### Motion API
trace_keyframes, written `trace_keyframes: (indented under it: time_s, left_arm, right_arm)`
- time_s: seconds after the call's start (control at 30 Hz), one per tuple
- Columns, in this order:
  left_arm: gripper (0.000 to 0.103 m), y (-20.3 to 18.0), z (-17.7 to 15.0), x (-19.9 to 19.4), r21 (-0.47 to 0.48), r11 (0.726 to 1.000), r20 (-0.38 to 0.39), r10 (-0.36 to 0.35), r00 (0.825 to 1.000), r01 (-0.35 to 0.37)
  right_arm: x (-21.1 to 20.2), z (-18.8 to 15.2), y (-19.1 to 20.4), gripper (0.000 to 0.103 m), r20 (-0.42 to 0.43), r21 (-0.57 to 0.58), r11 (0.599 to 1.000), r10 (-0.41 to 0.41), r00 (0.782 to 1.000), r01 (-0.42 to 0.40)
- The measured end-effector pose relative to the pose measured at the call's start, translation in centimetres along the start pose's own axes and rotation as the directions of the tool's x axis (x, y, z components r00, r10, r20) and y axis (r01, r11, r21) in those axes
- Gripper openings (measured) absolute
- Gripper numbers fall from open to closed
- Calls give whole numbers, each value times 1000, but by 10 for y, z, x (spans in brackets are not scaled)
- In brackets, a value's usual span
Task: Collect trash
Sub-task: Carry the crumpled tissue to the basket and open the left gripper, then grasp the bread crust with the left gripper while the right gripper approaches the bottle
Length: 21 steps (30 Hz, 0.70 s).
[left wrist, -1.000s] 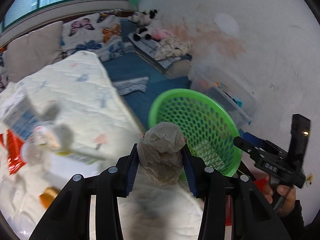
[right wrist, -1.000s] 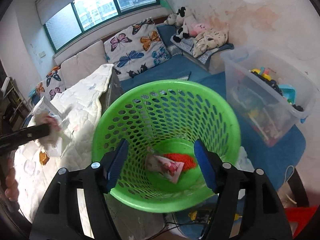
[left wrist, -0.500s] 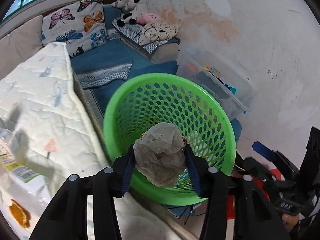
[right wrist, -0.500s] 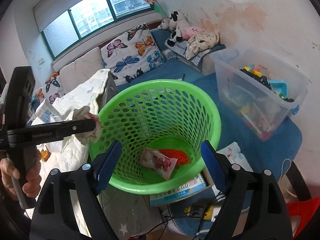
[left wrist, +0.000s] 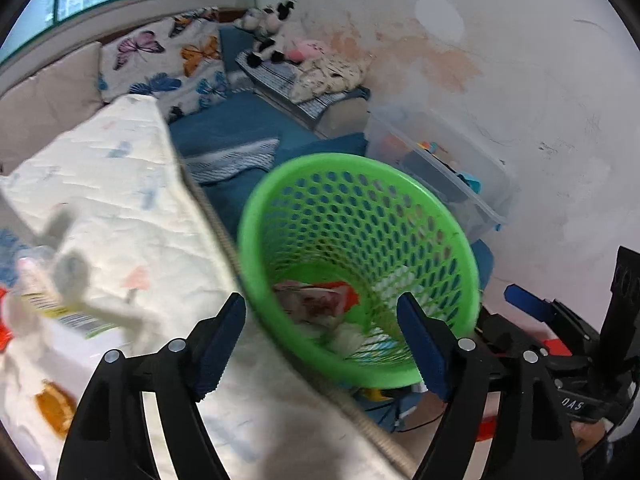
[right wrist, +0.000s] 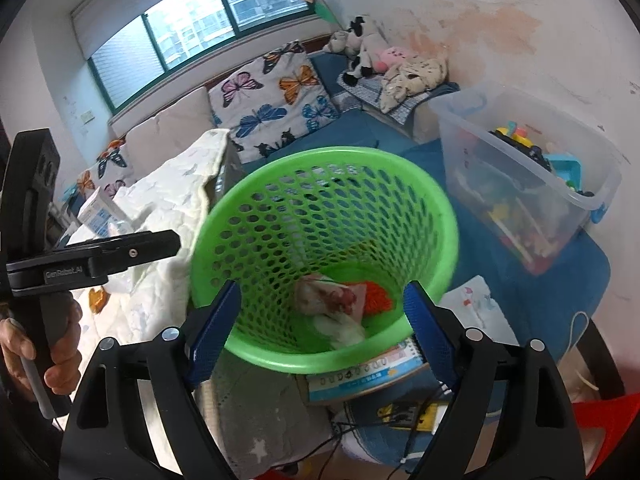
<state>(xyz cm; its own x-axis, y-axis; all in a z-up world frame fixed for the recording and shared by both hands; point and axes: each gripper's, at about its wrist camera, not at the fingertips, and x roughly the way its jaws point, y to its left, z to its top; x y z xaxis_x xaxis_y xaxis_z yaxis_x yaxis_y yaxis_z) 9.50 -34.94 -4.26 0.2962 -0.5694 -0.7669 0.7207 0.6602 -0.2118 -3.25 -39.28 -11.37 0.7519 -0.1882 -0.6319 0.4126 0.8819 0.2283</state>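
A green mesh basket (left wrist: 360, 160) (right wrist: 320, 154) stands beside the bed. At its bottom lie a pink-and-white wrapper (right wrist: 328, 296), an orange piece (right wrist: 378, 296) and a pale crumpled paper ball (right wrist: 340, 330) (left wrist: 344, 338). My left gripper (left wrist: 320, 304) hovers over the basket's near rim, its jaws opening with nothing between them; the right wrist view shows it from the side (right wrist: 96, 256), held by a hand. My right gripper (right wrist: 323, 286) points into the basket from the front, jaws opening and empty, and it shows in the left wrist view at the right edge (left wrist: 560, 328).
A white quilt (left wrist: 120, 200) covers the bed left of the basket, with a blurred carton (left wrist: 72, 320) and other litter on it. A clear plastic box of toys (right wrist: 528, 184) stands to the right. A booklet (right wrist: 360, 380) and cables lie under the basket.
The left gripper's jaws spread and let go of the crumpled paper ball, which now lies in the basket. The right gripper's jaws also widened.
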Motion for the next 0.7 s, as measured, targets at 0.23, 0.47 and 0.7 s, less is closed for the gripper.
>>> trace_keyframes:
  time_s: [0.23,0.47,0.7]
  left_arm:
    - [76,41,-20,-36,-53,995,31,87,996,-85]
    - [76,90,-49,-68,-136,975,47,182,982,-174]
    - [76,144,-78,-94,-240,944,42,245,969,-228]
  right_arm:
    - [7,1,37,87,-13,-70,996,51,999,-51]
    - [17,5,84,88,-34,-168,979,109,993,-113]
    - [30,10,131,88,-58,-262,950,159,986,-168]
